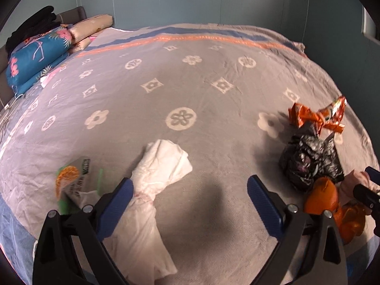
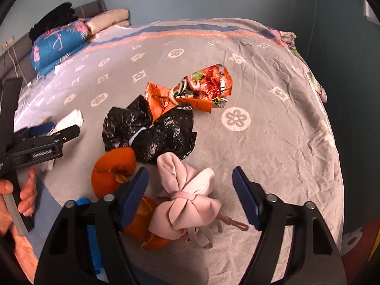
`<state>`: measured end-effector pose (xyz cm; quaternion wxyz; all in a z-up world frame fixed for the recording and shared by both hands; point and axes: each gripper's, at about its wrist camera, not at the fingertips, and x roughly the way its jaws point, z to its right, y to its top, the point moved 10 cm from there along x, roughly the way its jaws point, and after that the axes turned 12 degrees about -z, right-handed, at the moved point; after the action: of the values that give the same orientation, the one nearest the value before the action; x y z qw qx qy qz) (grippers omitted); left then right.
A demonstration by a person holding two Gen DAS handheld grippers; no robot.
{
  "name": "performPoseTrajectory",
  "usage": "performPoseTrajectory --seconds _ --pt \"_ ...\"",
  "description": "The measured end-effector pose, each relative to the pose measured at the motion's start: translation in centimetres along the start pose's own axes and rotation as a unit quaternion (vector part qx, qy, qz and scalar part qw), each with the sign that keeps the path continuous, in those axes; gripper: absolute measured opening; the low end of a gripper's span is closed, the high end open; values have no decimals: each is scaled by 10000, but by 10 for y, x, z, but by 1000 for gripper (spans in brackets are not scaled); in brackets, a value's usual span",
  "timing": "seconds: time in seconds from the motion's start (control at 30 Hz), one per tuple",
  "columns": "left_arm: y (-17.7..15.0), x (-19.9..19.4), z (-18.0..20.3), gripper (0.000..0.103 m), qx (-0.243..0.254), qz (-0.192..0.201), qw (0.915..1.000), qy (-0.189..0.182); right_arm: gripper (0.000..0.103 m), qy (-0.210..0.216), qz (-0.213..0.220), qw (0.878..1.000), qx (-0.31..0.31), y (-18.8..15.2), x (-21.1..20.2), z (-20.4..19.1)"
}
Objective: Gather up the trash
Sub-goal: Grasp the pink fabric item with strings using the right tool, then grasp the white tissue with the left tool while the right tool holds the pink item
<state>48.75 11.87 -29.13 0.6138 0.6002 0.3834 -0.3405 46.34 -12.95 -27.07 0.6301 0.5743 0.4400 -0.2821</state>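
Note:
Trash lies on a grey patterned blanket (image 1: 190, 90). My left gripper (image 1: 190, 185) is open just above it. A crumpled white tissue bundle (image 1: 163, 163) runs along the inside of its left finger, untouched by the pads. A green and orange packet (image 1: 71, 180) lies further left. My right gripper (image 2: 190, 175) is open, with a tied pink bundle (image 2: 187, 204) between its jaws and clear of both pads. Beyond it lie a knotted black plastic bag (image 2: 156, 133), an orange snack wrapper (image 2: 201, 87) and orange peel-like scraps (image 2: 111, 171).
A blue floral pillow (image 1: 35, 57), beige pillows (image 1: 92, 28) and black clothing (image 1: 30, 26) sit at the head of the bed, far left. The bed's right edge (image 2: 332, 142) drops to the floor. A hand (image 2: 26, 190) holds the left gripper at the right wrist view's left edge.

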Motion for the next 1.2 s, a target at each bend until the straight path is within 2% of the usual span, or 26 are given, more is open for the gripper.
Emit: performPoseTrajectory --seconds 0.1,0.17,0.3,0.33,0.4,0.5,0.57,0.8,0.97,1.2 --pt "-1 5 3 84 66 -53 10000 48 60 119 -91 9999 54 -2 6 0" --pt "-1 5 4 76 94 -64 9999 55 48 176 -136 9997 73 -2 8 0" --pt "-1 8 8 45 189 -119 9996 155 39 228 -176 9995 144 -1 11 0" --pt "-1 11 10 32 237 -182 9994 183 35 254 -184 9993 191 0 11 1" --pt "-5 16 14 19 274 -306 9991 131 29 265 -182 9992 230 0 10 2" --pt "-5 17 16 9 395 -257 9985 290 25 251 -148 9994 176 1 7 1" --pt "-6 17 14 3 334 -267 9987 264 24 262 -135 9995 138 1 5 -1" --pt "4 -2 5 1 75 -57 10000 -1 22 389 -66 9991 184 3 -5 -3" --pt "15 -24 0 1 -232 124 9982 -546 22 467 84 9986 223 6 -18 -1" --pt "29 -57 -12 1 -664 429 9899 -1180 22 623 339 9972 249 16 -42 -1"
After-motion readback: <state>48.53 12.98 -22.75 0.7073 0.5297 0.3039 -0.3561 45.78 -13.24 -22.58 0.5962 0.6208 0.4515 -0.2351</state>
